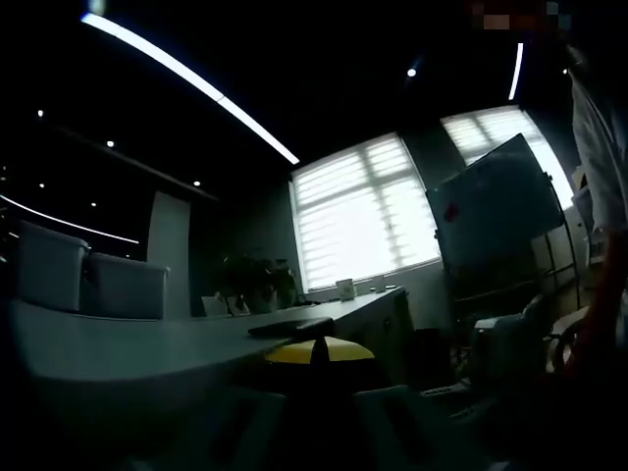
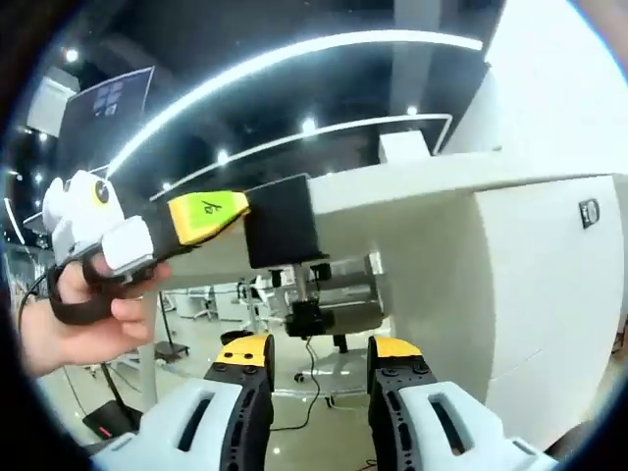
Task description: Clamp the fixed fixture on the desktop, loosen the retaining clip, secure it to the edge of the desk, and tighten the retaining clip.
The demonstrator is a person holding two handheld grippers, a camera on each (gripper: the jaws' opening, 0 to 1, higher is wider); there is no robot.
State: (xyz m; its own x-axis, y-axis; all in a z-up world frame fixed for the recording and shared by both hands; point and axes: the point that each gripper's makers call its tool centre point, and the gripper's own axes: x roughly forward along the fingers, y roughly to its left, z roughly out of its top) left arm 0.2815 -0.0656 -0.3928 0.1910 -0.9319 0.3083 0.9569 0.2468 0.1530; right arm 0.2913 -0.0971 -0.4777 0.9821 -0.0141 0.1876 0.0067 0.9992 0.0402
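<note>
The black fixture [image 2: 280, 234] sits over the edge of the white desk [image 2: 422, 182], and its retaining screw and knob [image 2: 309, 316] hang below the desktop. My left gripper [image 2: 208, 218], held by a hand, comes in from the left and is shut on the fixture's side. In the left gripper view the fixture's flat top [image 1: 289, 326] lies on the desk [image 1: 118, 343], right ahead of the left gripper's [image 1: 319, 351] yellow tips. My right gripper [image 2: 321, 355] is open just below the knob, its jaws on either side and apart from it.
The desk's white side panel [image 2: 549, 294] stands close on the right. A cable and chair bases [image 2: 324, 378] lie on the floor under the desk. A whiteboard [image 1: 496, 211], chairs [image 1: 88, 280] and a person's body [image 1: 601, 147] show in the dark left gripper view.
</note>
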